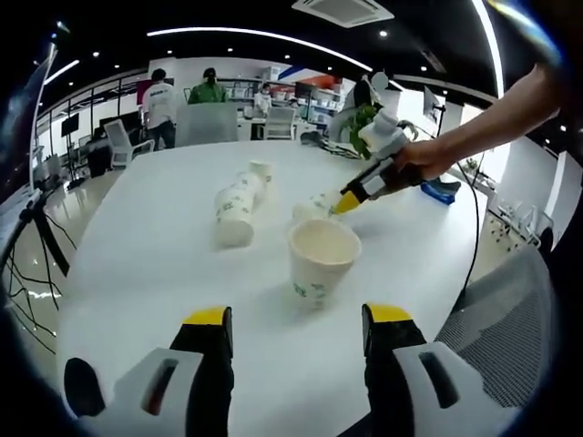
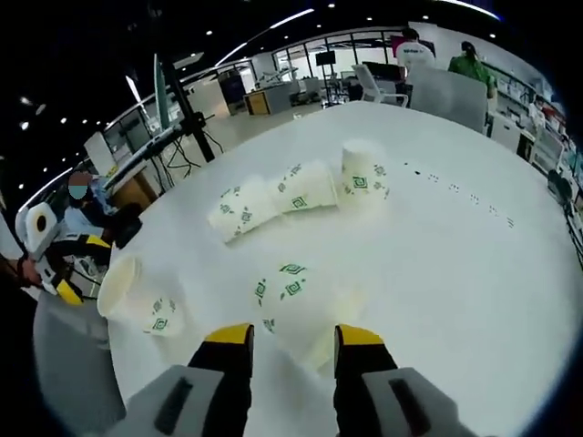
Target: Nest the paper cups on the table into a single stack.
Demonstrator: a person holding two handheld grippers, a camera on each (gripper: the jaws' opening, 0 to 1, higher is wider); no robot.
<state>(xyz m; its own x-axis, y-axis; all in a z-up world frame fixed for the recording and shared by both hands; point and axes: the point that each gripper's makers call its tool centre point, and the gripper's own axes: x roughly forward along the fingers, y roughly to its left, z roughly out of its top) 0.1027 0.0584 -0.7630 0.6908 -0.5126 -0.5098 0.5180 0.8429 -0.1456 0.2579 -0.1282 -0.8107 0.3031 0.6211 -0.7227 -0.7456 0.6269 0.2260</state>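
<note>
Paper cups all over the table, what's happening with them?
A person is gathering paper cups on a white table with a claw in each hand. The right claw is reaching down to a cup lying on its side. The left claw is open, just in front of an upright cup. A few more cups lie tipped over in a row farther off. Nothing is stacked into one pile yet.

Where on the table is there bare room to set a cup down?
Bare: the table near side, between the left gripper and the lying stack; also the far right side beyond the upside-down cup. Crowded: around the upright cup, where the right gripper works.
</note>
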